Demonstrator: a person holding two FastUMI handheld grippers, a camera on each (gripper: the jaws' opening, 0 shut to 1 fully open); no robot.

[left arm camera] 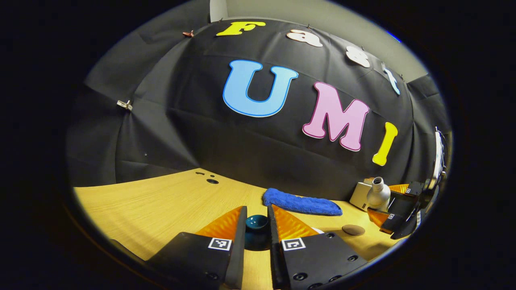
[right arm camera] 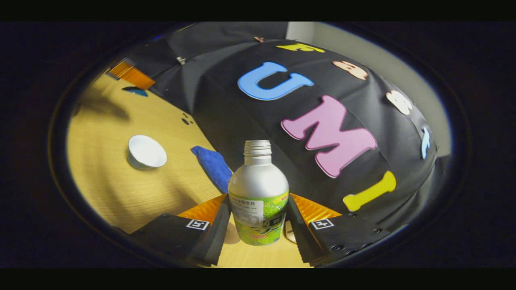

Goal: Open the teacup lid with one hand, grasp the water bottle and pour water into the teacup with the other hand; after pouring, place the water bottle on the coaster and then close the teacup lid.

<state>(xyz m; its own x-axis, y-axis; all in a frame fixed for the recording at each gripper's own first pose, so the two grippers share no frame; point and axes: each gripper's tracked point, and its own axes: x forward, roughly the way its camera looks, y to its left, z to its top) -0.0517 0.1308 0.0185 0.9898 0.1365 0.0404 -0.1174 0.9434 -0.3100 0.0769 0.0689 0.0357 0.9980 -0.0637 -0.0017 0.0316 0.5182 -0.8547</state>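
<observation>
In the left gripper view my left gripper (left arm camera: pixel 256 218) is shut on the dark blue teacup lid (left arm camera: pixel 257 222), held above the wooden table (left arm camera: pixel 161 205). The white teacup (right arm camera: pixel 147 152) stands open on the table in the right gripper view, far left of the bottle. My right gripper (right arm camera: pixel 259 201) is shut on the water bottle (right arm camera: pixel 258 193), a white and green bottle with its cap off, held upright. From the left gripper view the bottle (left arm camera: pixel 379 193) and right gripper (left arm camera: pixel 397 213) show at the far right. A round brown coaster (left arm camera: pixel 353 230) lies just left of them.
A blue cloth (left arm camera: pixel 300 203) lies along the back wall, also seen as the blue cloth (right arm camera: pixel 213 165) behind the bottle. A white box (left arm camera: pixel 360 195) sits behind the bottle. Small dark holes (left arm camera: pixel 211 181) mark the table's far left.
</observation>
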